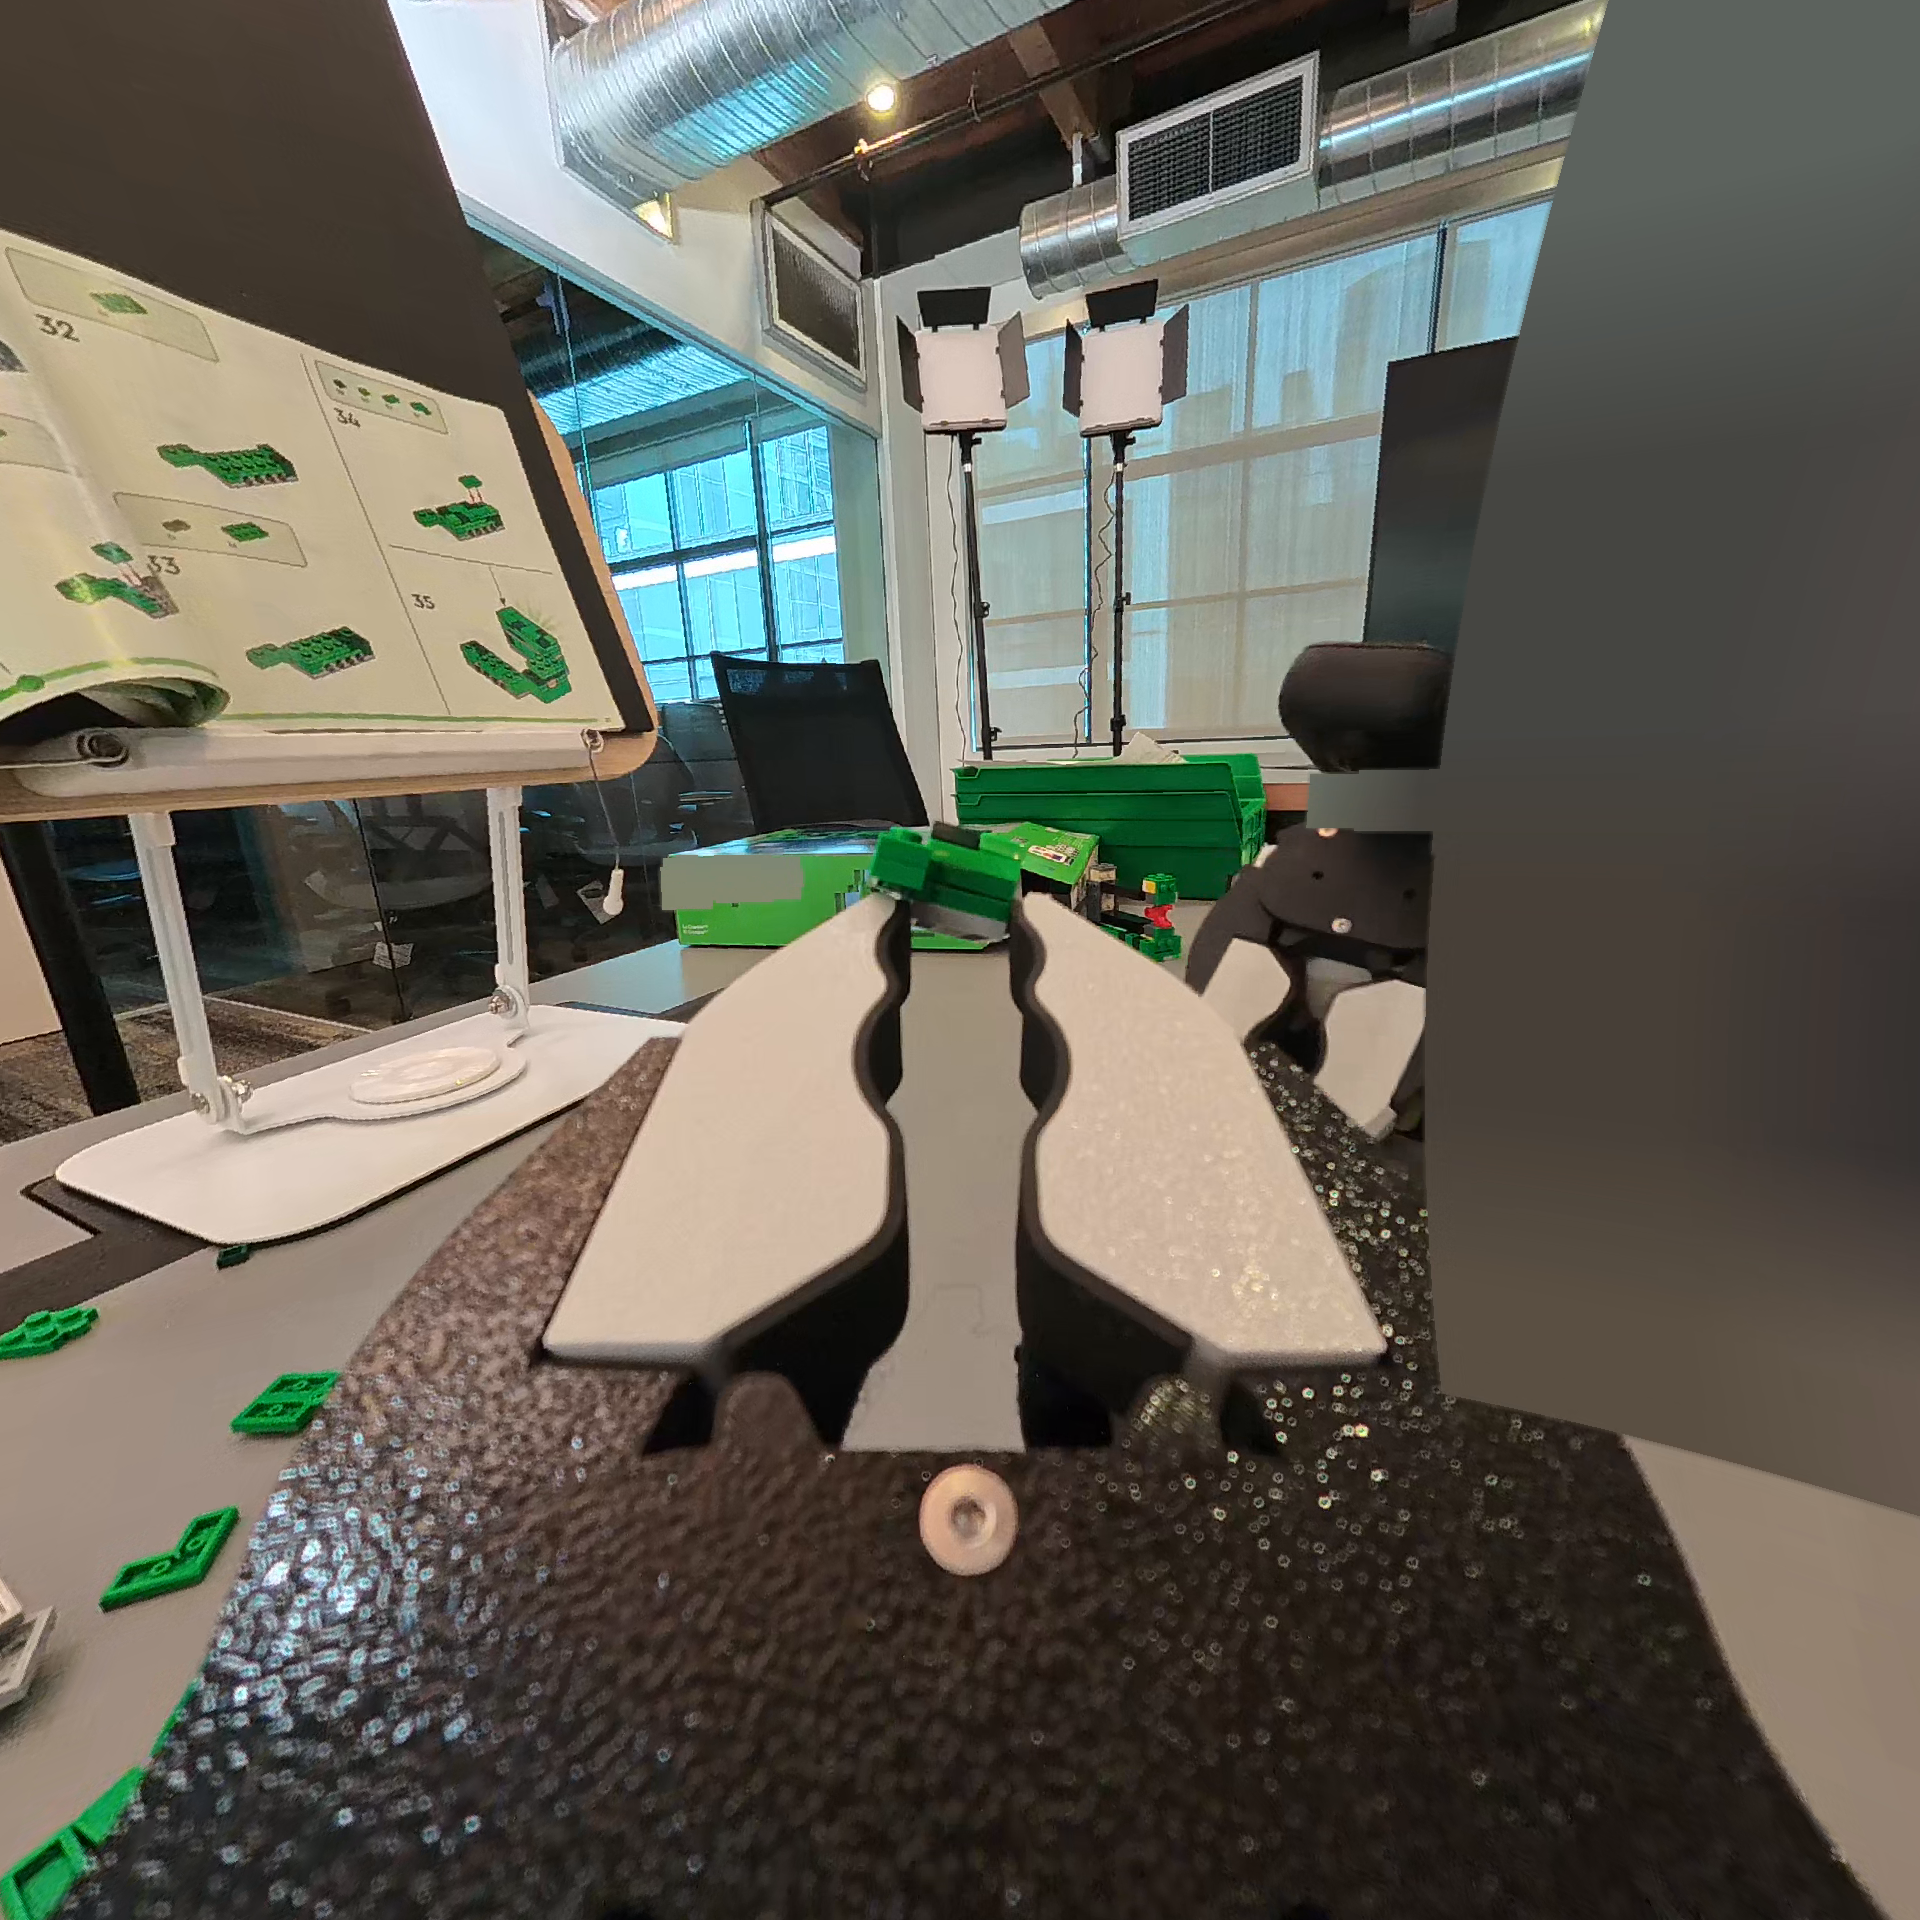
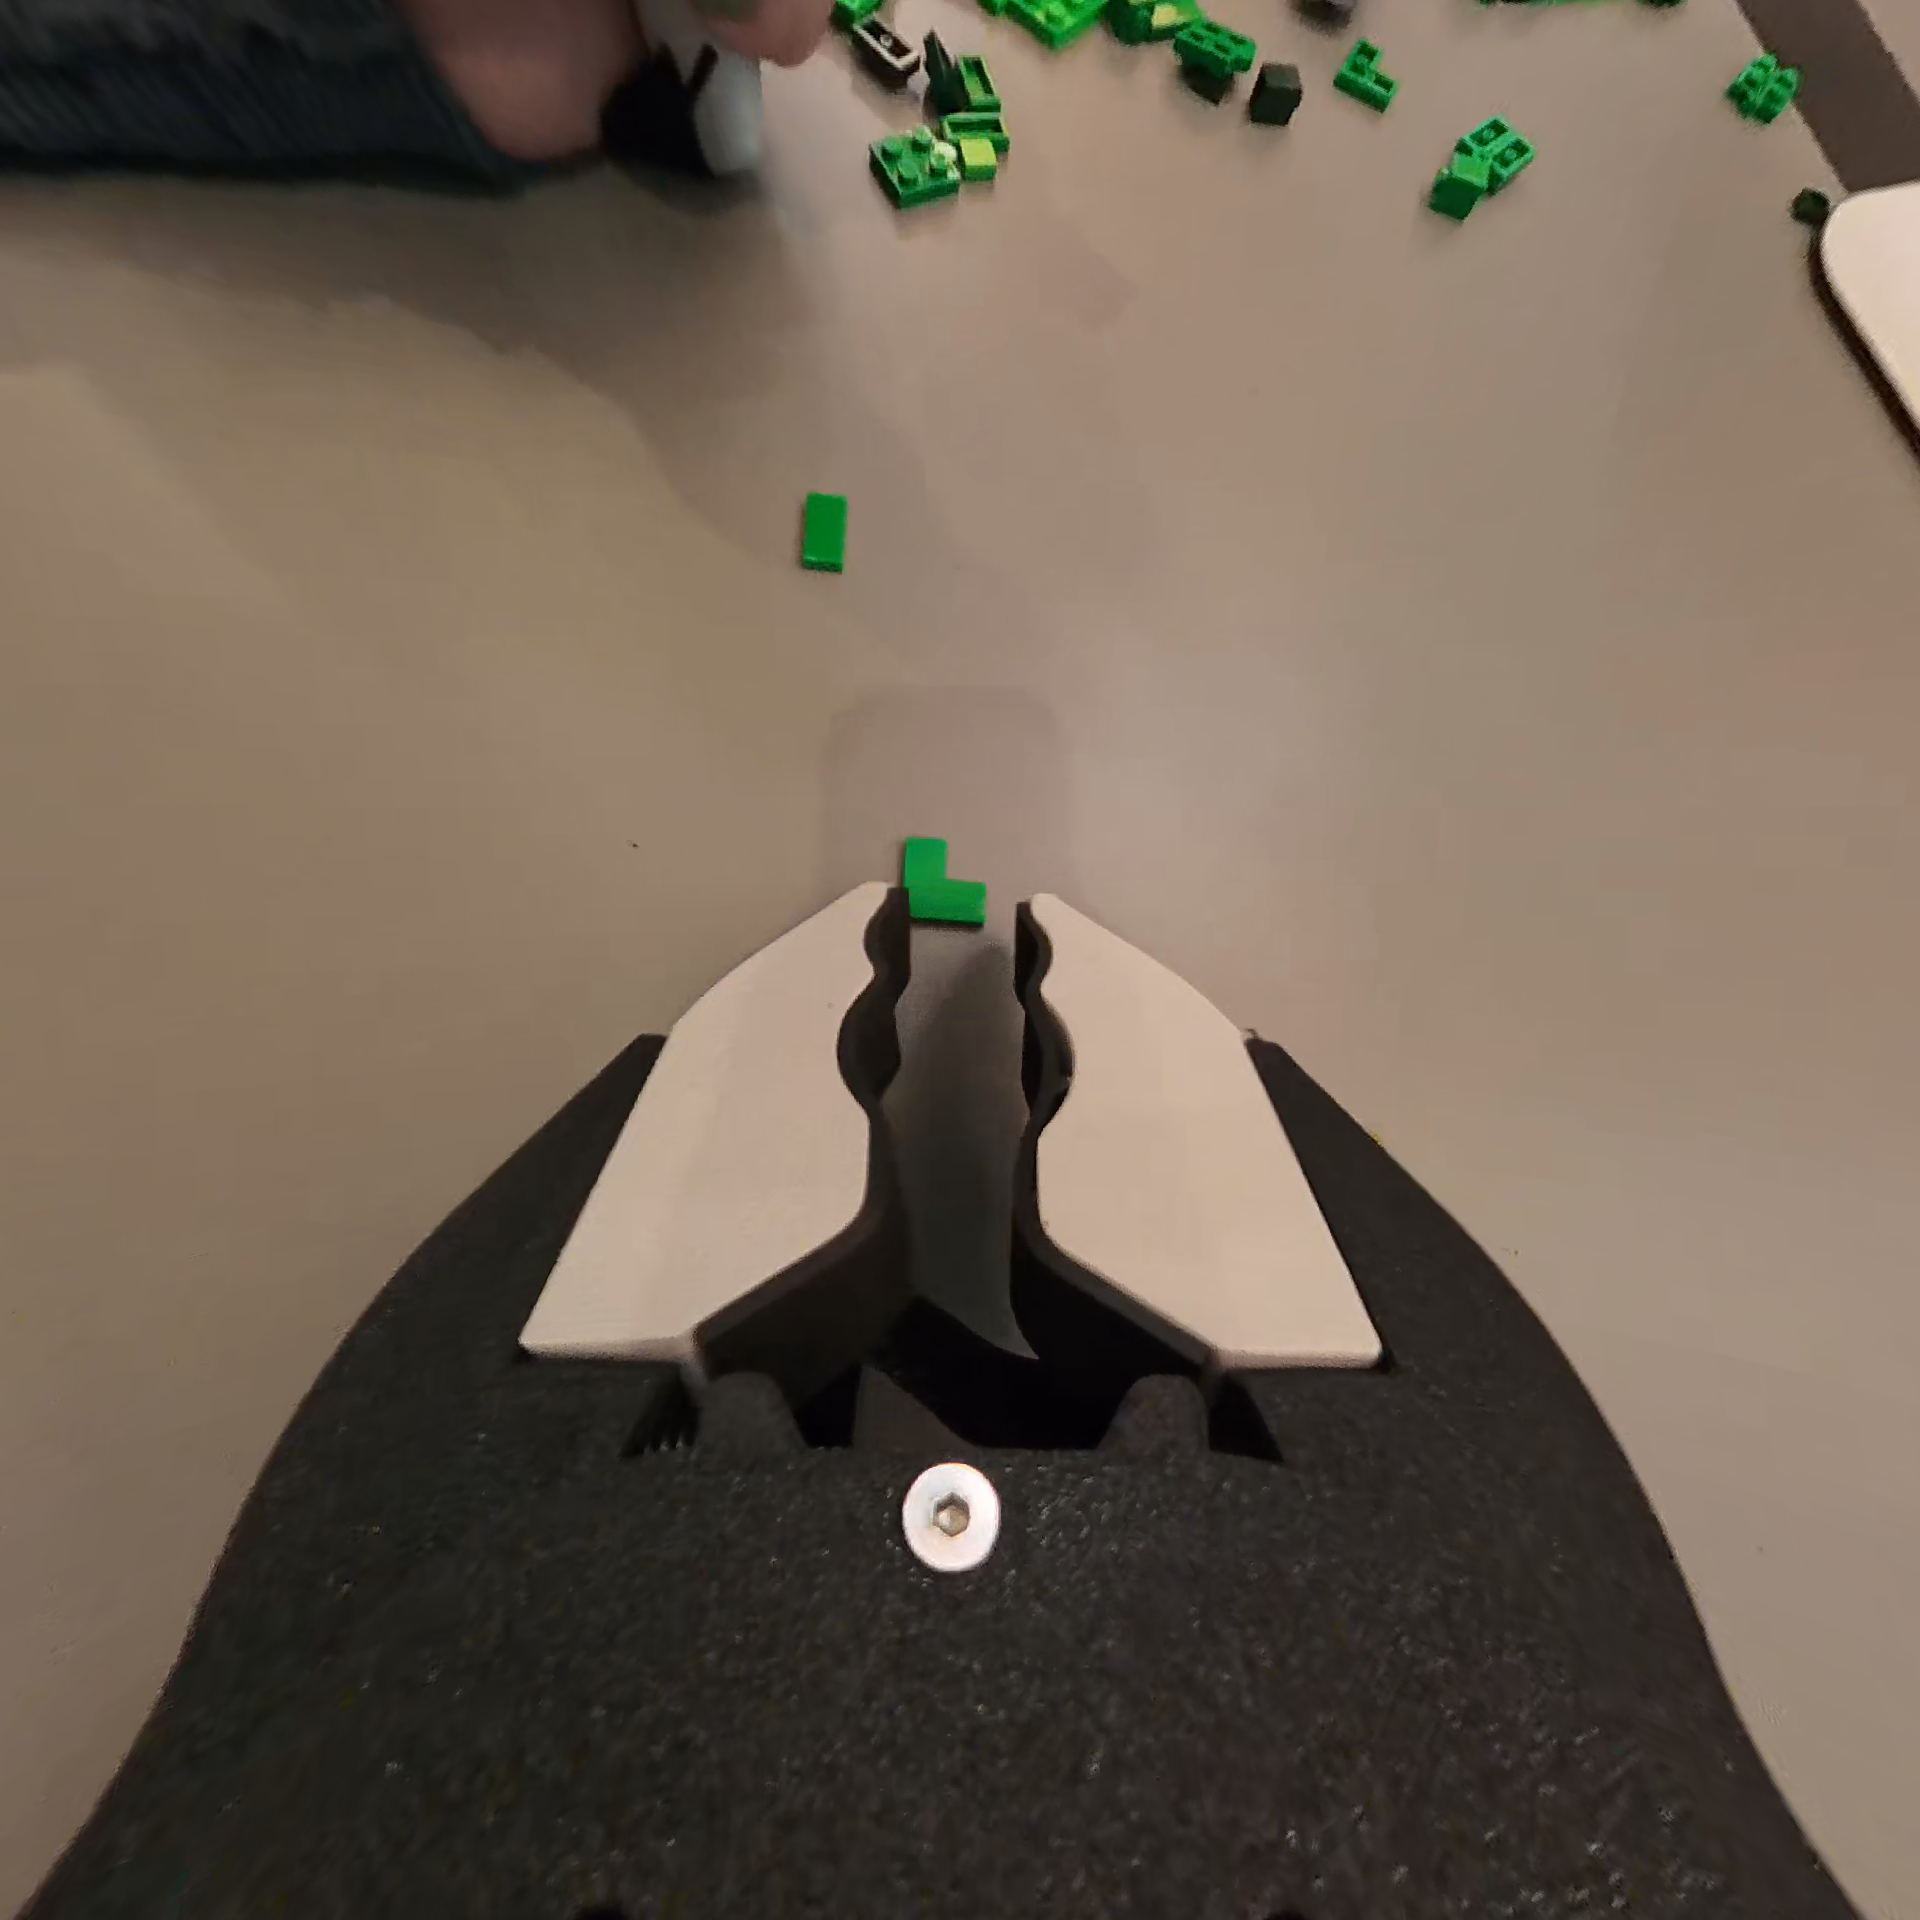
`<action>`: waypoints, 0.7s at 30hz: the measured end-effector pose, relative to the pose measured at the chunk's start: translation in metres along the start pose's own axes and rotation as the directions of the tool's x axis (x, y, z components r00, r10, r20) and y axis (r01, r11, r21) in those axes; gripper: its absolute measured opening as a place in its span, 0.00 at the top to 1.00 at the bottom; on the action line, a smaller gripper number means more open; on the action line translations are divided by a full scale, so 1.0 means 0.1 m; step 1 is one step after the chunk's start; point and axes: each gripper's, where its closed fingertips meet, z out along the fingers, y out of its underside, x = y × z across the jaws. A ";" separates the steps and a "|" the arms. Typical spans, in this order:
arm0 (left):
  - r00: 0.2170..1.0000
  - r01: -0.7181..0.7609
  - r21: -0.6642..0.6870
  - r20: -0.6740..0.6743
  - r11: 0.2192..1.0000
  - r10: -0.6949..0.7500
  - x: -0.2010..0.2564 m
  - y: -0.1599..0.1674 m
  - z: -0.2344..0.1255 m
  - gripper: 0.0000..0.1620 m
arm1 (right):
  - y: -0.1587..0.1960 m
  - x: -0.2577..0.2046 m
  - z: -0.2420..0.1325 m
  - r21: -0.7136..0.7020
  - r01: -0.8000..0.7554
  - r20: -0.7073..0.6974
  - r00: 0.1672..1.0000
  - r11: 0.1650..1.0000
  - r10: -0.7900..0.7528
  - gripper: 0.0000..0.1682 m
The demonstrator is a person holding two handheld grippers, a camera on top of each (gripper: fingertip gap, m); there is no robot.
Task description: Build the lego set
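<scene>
In the left wrist view my left gripper (image 1: pixel 956 909) is lifted above the table and shut on a small green lego assembly (image 1: pixel 940 868) with a grey underside, held at the fingertips. In the right wrist view my right gripper (image 2: pixel 951 914) points down at the table, jaws a little apart. A flat green L-shaped piece (image 2: pixel 940 883) lies on the table at the tips, close to the left finger and apart from the right one. A flat green tile (image 2: pixel 824 532) lies farther ahead. The right gripper also shows in the left wrist view (image 1: pixel 1309 997).
An open instruction booklet (image 1: pixel 260 520) rests on a white stand (image 1: pixel 312 1143) at the left. A green box (image 1: pixel 769 894), green bins (image 1: pixel 1112 821) and a small built model (image 1: pixel 1143 914) stand behind. Loose green pieces (image 2: pixel 1039 94) lie scattered on the grey table (image 2: pixel 416 623). A hand (image 2: pixel 540 73) shows top left. My hands' fingertips stand some 15 cm from each other. The right tips stand about 8 cm off the flat green tile (image 2: pixel 824 532).
</scene>
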 end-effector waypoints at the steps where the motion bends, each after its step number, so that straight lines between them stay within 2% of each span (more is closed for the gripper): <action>1: 1.000 0.000 0.000 0.000 1.000 0.000 0.00 0.00 0.00 0.89 | 0.01 0.00 0.01 -0.010 -0.003 -0.013 1.000 1.000 0.003 0.88; 8: 1.000 -0.002 -0.001 -0.002 1.000 0.002 0.00 0.00 0.00 0.89 | 0.02 -0.05 0.07 -0.040 -0.036 -0.024 0.999 0.999 0.035 0.83; 10: 1.000 -0.002 -0.001 -0.004 1.000 0.002 0.01 0.00 0.00 0.89 | 0.02 -0.05 0.07 -0.044 -0.021 -0.030 0.999 0.999 0.020 0.91; 11: 1.000 -0.002 0.000 -0.006 1.000 0.002 0.01 0.00 0.00 0.89 | 0.01 -0.04 0.07 -0.045 -0.010 -0.034 0.999 0.999 0.008 0.91; 16: 1.000 0.001 0.007 -0.028 1.000 -0.001 0.04 -0.01 0.00 0.89 | -0.09 0.05 0.00 -0.008 0.093 -0.096 0.991 0.996 -0.093 0.91; 21: 0.993 0.038 0.048 -0.116 0.998 -0.032 0.15 -0.06 -0.01 0.89 | -0.55 0.12 -0.33 0.145 0.307 -0.226 0.936 0.941 -0.271 0.91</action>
